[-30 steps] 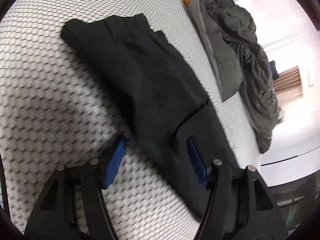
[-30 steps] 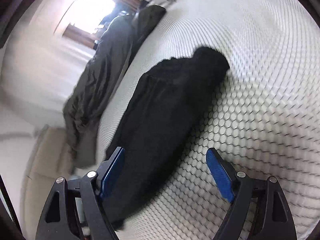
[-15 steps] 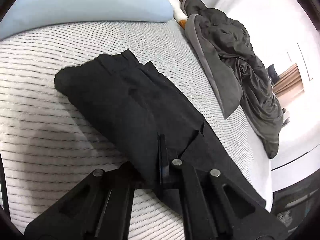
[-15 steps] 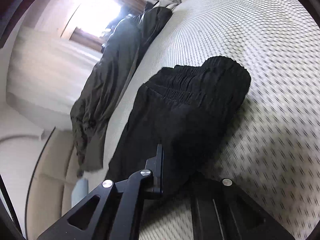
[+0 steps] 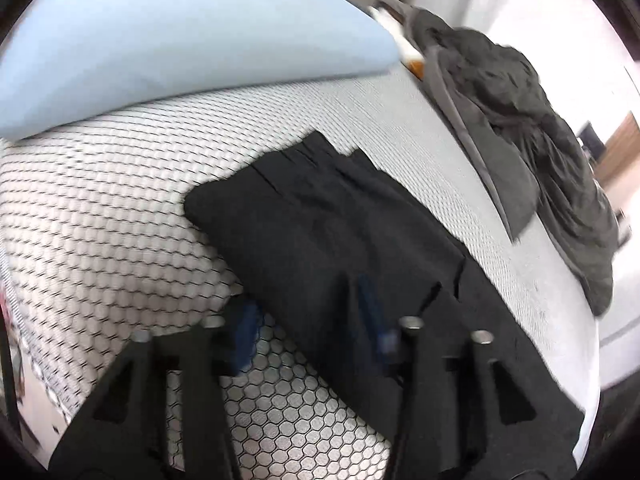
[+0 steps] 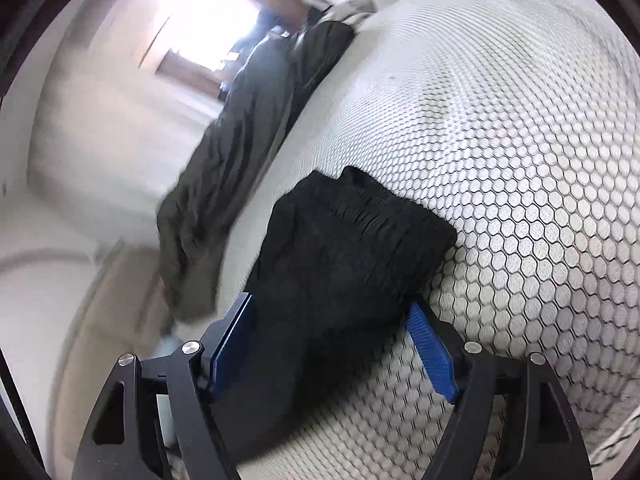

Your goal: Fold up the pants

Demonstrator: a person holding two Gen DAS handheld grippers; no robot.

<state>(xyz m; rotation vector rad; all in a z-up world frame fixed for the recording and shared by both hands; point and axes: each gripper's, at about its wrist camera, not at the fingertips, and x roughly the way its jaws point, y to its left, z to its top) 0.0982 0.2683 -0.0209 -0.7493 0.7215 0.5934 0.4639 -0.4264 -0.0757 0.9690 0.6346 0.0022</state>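
Black pants (image 5: 340, 232) lie folded into a long strip on the honeycomb-patterned mattress (image 5: 100, 220). My left gripper (image 5: 310, 320) straddles the strip's near edge. Its jaws are opening, and the blue pads stand apart from the fabric that lies between them. In the right wrist view the gathered waistband end of the pants (image 6: 352, 248) points away from me. My right gripper (image 6: 332, 332) brackets the strip with its jaws opening wide, a blue pad on either side and neither pressing on the cloth.
A light blue pillow (image 5: 180, 40) lies at the head of the mattress. A crumpled dark grey blanket (image 5: 520, 120) runs along the far side, also visible as the blanket (image 6: 240, 140). A small white and orange object (image 5: 408, 48) sits beside the pillow.
Both grippers stood open a second ago, were shut on the pants half a second ago, and have parted again now. The left view has swung up toward the pillow.
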